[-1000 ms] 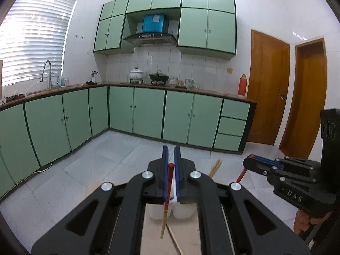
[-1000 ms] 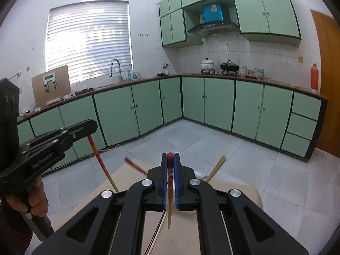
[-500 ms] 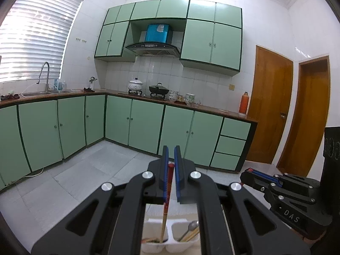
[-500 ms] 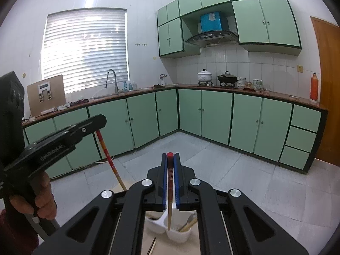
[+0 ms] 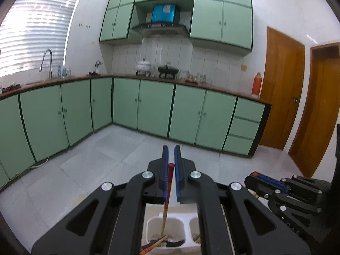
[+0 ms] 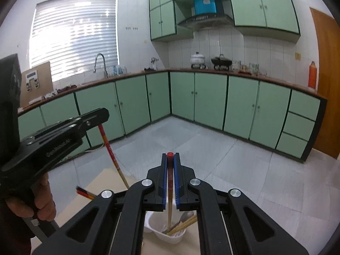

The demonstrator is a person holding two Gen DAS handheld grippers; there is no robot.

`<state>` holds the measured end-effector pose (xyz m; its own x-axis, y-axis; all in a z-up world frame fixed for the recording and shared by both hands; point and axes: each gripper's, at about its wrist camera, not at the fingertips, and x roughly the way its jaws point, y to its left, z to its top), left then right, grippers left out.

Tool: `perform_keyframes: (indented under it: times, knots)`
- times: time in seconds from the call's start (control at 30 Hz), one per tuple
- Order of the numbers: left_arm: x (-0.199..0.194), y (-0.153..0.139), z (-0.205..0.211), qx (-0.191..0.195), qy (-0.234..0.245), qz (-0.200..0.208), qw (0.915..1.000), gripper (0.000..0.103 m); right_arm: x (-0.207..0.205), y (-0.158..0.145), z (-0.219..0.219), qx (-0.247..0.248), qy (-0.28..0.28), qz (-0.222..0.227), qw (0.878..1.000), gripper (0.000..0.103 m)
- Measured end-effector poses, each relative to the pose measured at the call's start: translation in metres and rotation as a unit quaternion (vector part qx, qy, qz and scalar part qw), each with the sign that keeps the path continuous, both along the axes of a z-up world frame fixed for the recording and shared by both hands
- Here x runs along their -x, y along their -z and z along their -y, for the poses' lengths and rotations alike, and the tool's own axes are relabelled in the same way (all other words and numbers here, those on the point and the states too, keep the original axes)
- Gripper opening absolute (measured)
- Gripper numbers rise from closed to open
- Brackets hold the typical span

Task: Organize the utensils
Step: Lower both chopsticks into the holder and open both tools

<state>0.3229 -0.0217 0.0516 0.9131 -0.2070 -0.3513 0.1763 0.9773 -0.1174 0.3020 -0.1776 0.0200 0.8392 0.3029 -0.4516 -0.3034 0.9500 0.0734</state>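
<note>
Left gripper: the left gripper (image 5: pixel 171 155) is clenched on a red-topped chopstick (image 5: pixel 167 193), which hangs tip-down into the left compartment of a white utensil holder (image 5: pixel 170 216) at 6 o'clock in its own view.

Right gripper: the right gripper (image 6: pixel 170 159) grasps a second red-topped chopstick (image 6: pixel 170 189) — upright between the blue pads, its pale lower end inside the holder's nearer compartment.

Utensil holder: a two-compartment white tub (image 6: pixel 155 225) on the light wooden bench (image 6: pixel 102 180); in the right wrist view one compartment carries a spoon (image 6: pixel 184 217) and several bamboo chopsticks (image 6: pixel 187 223) leaning toward 2 o'clock.

Loose pieces: a dark red-banded pair of chopsticks (image 6: pixel 86 193) lies on the bench at 9 o'clock of the right gripper; more red-patterned ends (image 5: pixel 152 245) rest in the bottom of the left compartment.

Cross views: from the right wrist camera the left gripper appears at 9 o'clock, a hand (image 6: pixel 36 199) wrapped round its grip — from the left wrist camera the right gripper sits at 4 o'clock.

Backdrop: green kitchen cabinets (image 5: pixel 155 106), a tiled floor (image 5: pixel 106 148) and two wooden doors (image 5: pixel 282 85).
</note>
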Motion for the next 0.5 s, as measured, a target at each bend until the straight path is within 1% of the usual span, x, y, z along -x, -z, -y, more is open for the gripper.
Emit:
perform_keyframes:
  times: [0.2,0.27,0.33,0.37,0.4,0.43,0.47,0.5]
  knots:
    - [-0.006,0.028,-0.005,-0.016,0.007,-0.038,0.9991,0.006,0.0,0.019,-0.001,0.0,-0.002,-0.017,1.0,0.007]
    - [-0.003,0.035,-0.009,-0.015,0.008,-0.044,0.9989,0.006,0.004,0.022,0.001,-0.001,0.0,-0.017,1.0,0.014]
    - [0.002,0.038,-0.013,-0.013,0.01,-0.048,0.9987,0.008,0.007,0.022,0.003,-0.002,0.005,-0.014,1.0,0.029]
    - [0.005,0.039,-0.014,-0.012,0.01,-0.047,0.9988,0.009,0.01,0.022,0.005,-0.003,0.009,-0.01,1.0,0.032]
    - [0.01,0.038,-0.016,-0.012,0.009,-0.044,0.9989,0.013,0.014,0.021,0.007,-0.003,0.012,-0.005,1.0,0.033]
    - [0.014,0.038,-0.017,-0.012,0.008,-0.041,0.999,0.02,0.02,0.02,0.008,-0.004,0.015,0.0,1.0,0.035]
    - [0.02,0.037,-0.019,-0.012,0.006,-0.035,0.9993,0.024,0.025,0.019,0.01,-0.004,0.02,0.007,1.0,0.038]
    - [0.028,0.035,-0.022,-0.012,0.002,-0.027,0.9996,0.031,0.032,0.017,0.013,-0.004,0.026,0.017,1.0,0.046]
